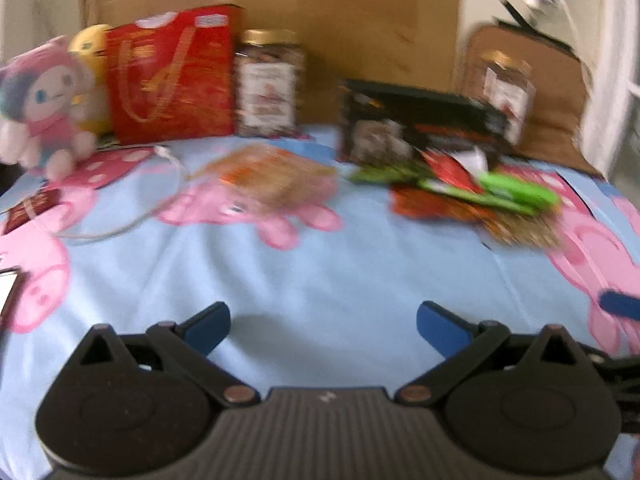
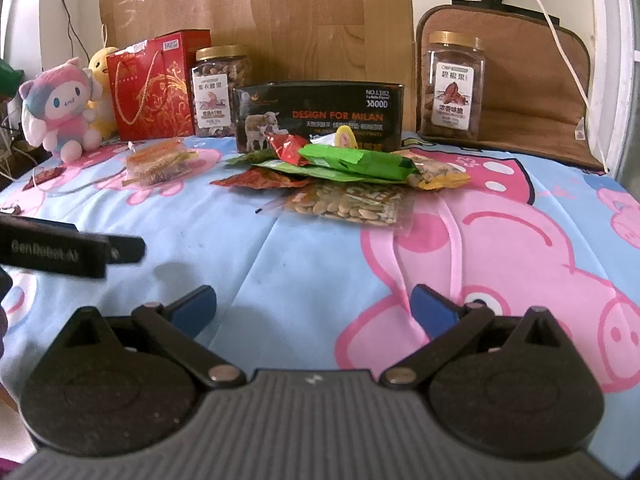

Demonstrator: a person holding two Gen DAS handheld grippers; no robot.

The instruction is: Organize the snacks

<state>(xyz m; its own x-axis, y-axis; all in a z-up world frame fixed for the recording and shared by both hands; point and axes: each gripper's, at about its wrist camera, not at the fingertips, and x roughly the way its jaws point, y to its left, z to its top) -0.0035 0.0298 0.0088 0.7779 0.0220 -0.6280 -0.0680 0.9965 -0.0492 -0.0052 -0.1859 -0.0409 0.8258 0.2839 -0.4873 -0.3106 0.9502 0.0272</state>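
The left gripper (image 1: 323, 326) sits low over the sheet (image 1: 320, 264), level and aimed at the back wall, its blue fingers (image 1: 210, 326) spread wide with nothing between them; its view is smeared by blur. The right gripper (image 2: 314, 308) takes the same pose just to its right, fingers (image 2: 432, 306) likewise wide apart and empty, and the left tool's black side pokes into its view at the left edge. Both hover above bare cloth, well short of the snacks. From the left along the back stand a pink plush (image 2: 60, 108), a yellow plush (image 2: 102, 68) behind it, a red bag (image 2: 150, 88) upright, and a nut jar (image 2: 218, 92) upright beside the bag. In front of these a clear packet (image 2: 160, 162) lies flat on the sheet, its long axis running left to right. At centre a black box (image 2: 320, 114) stands on its long edge, broad face toward the cameras. The snack pile (image 2: 340, 178) lies against the box's foot: a green pack (image 2: 352, 160) on top, long axis left to right and tilted slightly down to the right, red wrappers under it to the left, a seed pack (image 2: 348, 204) flat at the near edge, a yellow pack at the right end. Further right a second jar (image 2: 454, 86) stands upright before a brown cushion (image 2: 532, 92).
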